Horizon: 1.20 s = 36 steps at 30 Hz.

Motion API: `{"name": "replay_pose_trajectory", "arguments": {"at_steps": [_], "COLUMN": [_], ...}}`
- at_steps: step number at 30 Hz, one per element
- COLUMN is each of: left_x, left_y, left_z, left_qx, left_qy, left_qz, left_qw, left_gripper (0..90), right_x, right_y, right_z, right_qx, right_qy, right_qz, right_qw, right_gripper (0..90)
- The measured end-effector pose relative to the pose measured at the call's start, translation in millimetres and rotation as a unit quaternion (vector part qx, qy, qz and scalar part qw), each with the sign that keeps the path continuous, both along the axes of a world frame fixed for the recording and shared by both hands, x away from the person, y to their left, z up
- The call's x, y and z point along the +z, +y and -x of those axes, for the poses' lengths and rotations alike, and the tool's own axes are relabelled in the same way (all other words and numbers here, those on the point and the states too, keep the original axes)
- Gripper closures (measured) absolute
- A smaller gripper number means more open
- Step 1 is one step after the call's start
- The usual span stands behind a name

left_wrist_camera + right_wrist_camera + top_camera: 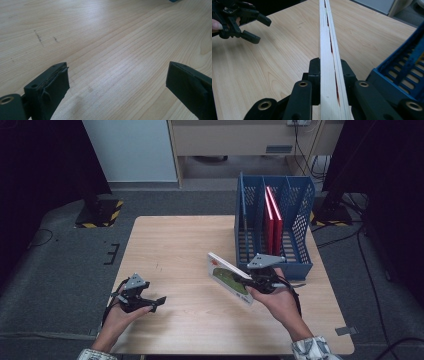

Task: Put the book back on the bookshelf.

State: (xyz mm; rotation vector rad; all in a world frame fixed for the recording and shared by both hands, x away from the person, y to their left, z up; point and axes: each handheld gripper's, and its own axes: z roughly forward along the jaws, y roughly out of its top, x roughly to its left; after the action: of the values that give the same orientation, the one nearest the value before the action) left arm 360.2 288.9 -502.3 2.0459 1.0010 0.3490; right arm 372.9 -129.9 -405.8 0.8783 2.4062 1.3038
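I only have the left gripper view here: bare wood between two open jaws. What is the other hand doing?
Observer: The right gripper is shut on a thin book, holding it up off the table, as the high view shows.
Operator: Which way is the book turned?
Observer: In the right gripper view its page edge faces the camera, clamped between the two jaws.
Operator: Where would it go?
Observer: A blue file rack stands at the table's far right, with red books upright in one middle slot.
Operator: And my left gripper?
Observer: The left gripper sits low at the table's near left edge, open and holding nothing.
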Motion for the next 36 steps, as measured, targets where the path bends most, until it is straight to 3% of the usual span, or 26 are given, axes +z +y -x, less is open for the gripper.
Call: {"name": "replay_pose_trajectory", "arguments": {"at_steps": [36], "left_x": [-0.7], "left_y": [-0.1], "left_z": [-0.2], "left_qx": [0.005], "left_qy": [0.001], "left_qz": [-0.007], "left_qw": [1.0000], "left_gripper": [4.1], "right_x": [36.0], "right_y": [-80.4], "right_z": [34.4], "right_qx": [-0.055], "right_qy": [-0.009], "right_qz": [-0.031], "right_qw": [0.9980], "right_gripper": [76.5]}}
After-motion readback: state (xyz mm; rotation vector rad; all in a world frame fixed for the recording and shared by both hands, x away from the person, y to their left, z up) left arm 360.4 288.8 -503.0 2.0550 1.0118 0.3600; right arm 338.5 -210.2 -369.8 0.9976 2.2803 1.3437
